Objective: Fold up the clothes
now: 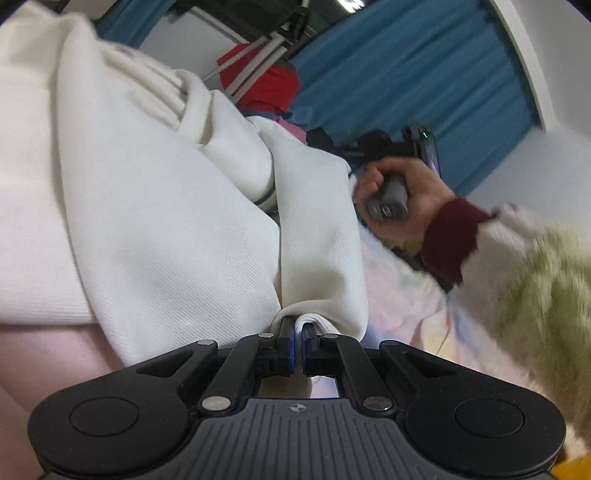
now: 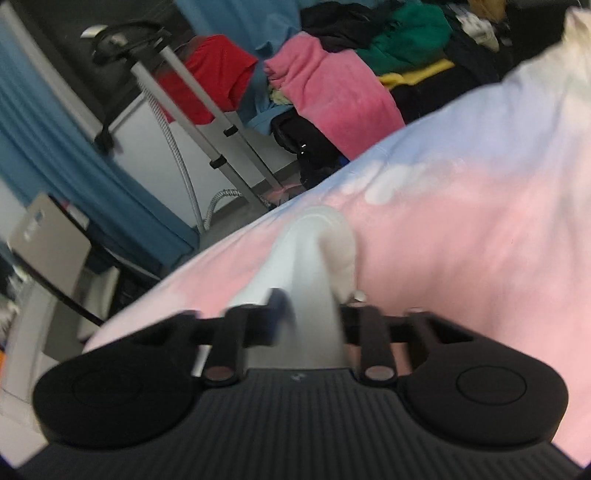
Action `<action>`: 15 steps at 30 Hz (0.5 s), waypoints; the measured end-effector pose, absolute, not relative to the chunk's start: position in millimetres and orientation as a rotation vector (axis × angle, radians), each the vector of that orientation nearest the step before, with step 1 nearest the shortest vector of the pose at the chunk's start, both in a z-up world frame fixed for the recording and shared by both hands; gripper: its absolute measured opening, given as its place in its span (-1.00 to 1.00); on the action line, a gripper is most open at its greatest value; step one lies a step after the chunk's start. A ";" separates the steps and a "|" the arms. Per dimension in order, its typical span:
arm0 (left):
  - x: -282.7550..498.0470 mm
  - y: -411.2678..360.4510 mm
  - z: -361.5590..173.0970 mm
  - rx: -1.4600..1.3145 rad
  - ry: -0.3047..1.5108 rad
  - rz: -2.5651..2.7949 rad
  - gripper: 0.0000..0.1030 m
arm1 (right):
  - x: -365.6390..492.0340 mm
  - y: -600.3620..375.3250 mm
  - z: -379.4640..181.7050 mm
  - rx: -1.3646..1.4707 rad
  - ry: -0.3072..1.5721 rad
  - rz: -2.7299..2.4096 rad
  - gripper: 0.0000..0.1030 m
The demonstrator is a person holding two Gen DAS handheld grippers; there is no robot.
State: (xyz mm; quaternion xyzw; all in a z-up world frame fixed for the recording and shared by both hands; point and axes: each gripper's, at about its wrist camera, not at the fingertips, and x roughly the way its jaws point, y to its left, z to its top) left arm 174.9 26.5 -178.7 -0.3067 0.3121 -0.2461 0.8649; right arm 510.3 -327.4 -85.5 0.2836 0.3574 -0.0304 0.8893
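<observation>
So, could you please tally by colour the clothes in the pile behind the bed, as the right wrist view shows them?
Pink: 1
Red: 1
Green: 1
Yellow: 1
Black: at least 1, too bunched to separate
Total: at least 5

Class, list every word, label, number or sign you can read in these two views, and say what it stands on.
No readable text in either view.
Left gripper base: a small round crosshair mark, a symbol, not letters.
Tan board in the right wrist view: faint marks, too blurred to read.
</observation>
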 end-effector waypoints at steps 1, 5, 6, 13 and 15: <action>175.7 27.1 -179.4 -0.648 0.652 -0.517 -0.93 | 507.4 -329.3 -82.0 0.580 0.741 -0.057 -0.78; 172.9 21.3 -172.6 -0.576 0.626 -0.536 -0.93 | 482.5 -361.6 -44.8 0.586 0.648 -0.020 -0.88; 171.3 19.4 -169.8 -0.554 0.616 -0.543 -0.93 | 470.4 -372.5 -33.0 0.594 0.605 -0.016 -0.88; 160.2 12.1 -153.3 -0.482 0.583 -0.570 -0.93 | 328.3 -469.7 -0.1 0.732 0.255 -0.194 -0.88; 156.3 8.2 -152.1 -0.454 0.589 -0.563 -0.92 | 276.4 -495.5 -15.2 0.801 0.193 -0.297 -0.88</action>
